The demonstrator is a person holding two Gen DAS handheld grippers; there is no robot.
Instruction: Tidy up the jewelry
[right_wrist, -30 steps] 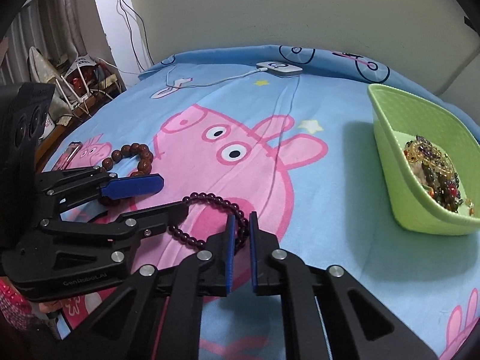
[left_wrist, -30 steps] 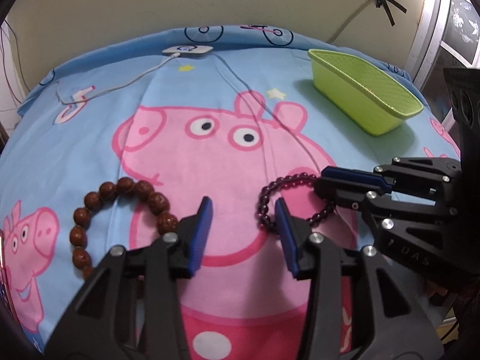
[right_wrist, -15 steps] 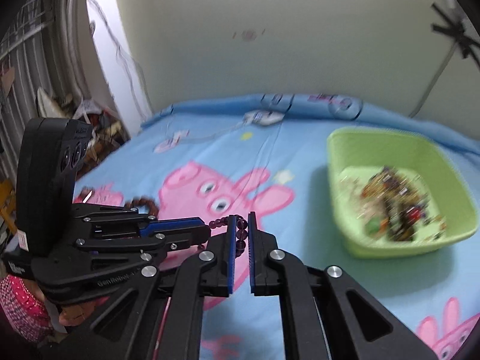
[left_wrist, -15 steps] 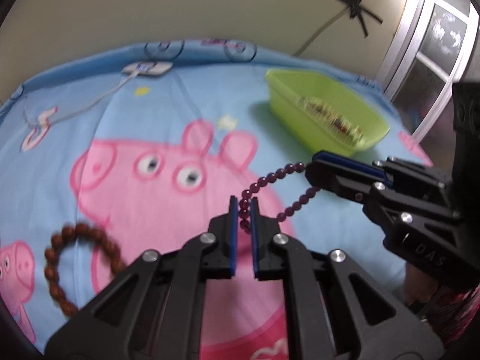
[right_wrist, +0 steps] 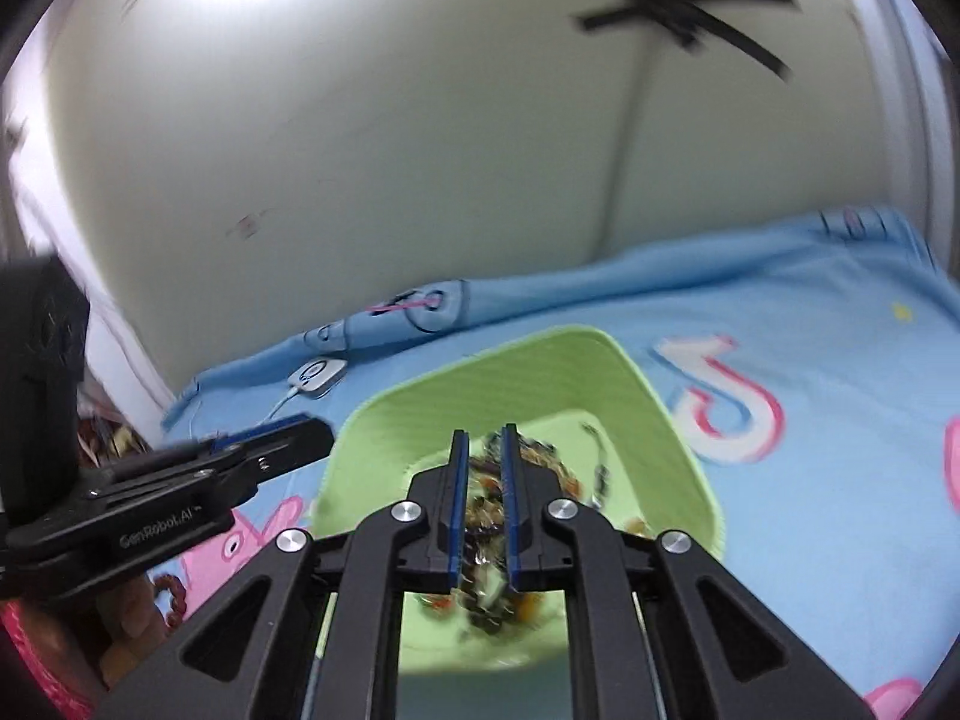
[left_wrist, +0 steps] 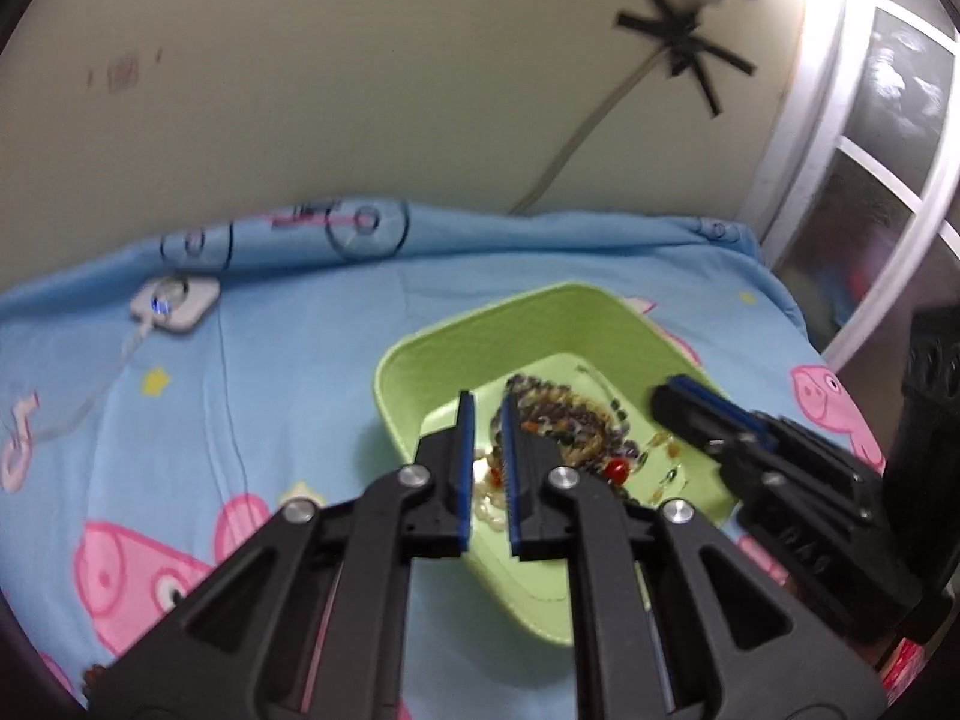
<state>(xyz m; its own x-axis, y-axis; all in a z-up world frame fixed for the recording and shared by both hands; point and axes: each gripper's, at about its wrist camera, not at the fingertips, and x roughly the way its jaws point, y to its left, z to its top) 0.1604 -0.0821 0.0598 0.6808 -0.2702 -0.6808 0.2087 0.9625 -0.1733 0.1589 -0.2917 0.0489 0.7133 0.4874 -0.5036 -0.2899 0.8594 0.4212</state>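
Both claws are hovering over the lime-green plastic basket (left_wrist: 420,360) standing on the blue cartoon-pig bedsheet (left_wrist: 270,360), whereas a second ago they were low over the sheet at the dark purple bead bracelet. Half a second ago the two claws were carrying that bracelet stretched between them toward the basket. Now the left claw (left_wrist: 485,420) is showing a narrow gap between its blue pads with nothing pinched there, and the right claw (right_wrist: 483,456) is likewise slightly apart and empty, its tips hanging directly above the pile.

The purple bracelet is no longer hanging between them. It is most likely lying in the heap of mixed bead jewelry (left_wrist: 564,426) on the basket floor, though motion blur is making it impossible to pick it out among the other strands. This suggests the drop has just been made and one more piece is being counted as sorted.

A strand of reddish-brown wooden beads (right_wrist: 171,591) is peeking out at the lower left of the right wrist view, still on the sheet outside the basket, so the task appears unfinished. A white corded controller (left_wrist: 174,303) is lying near the far edge of the bed, well apart from the basket.
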